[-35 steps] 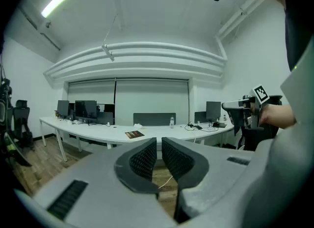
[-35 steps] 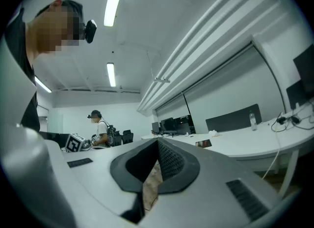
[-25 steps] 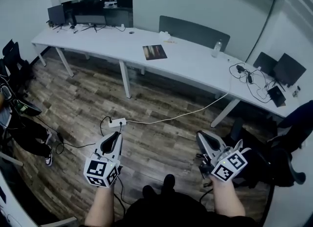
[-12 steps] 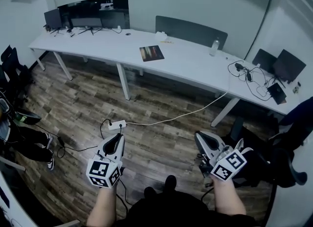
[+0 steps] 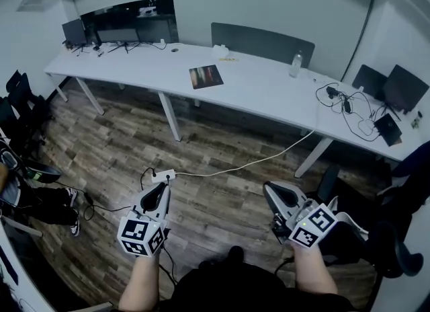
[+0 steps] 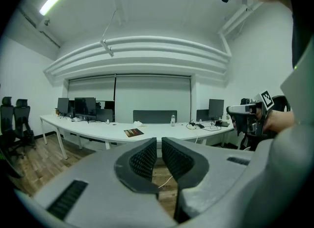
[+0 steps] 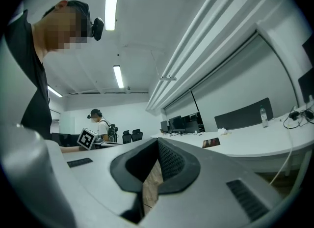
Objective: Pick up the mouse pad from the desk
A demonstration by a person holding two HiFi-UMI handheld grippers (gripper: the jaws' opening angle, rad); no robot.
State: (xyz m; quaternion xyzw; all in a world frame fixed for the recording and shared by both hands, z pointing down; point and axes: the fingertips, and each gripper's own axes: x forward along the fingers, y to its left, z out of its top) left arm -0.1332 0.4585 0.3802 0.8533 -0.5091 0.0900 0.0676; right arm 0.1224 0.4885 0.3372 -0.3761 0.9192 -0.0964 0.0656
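Hovering above the wood floor (image 5: pixel 222 136), the left gripper (image 5: pixel 158 191) is holding its jaws almost together, nothing between them. Well ahead, the dark mouse pad (image 5: pixel 206 76) is lying flat on the long white desk (image 5: pixel 269 89), untouched. Rightward, the right gripper (image 5: pixel 274 195) is likewise hovering with jaws together, empty.

Long white desk (image 5: pixel 255 85) stands on wood-plank floor (image 5: pixel 121 136)

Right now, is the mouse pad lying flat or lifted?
Lying flat: the mouse pad rests on the white desk, with nothing touching it.
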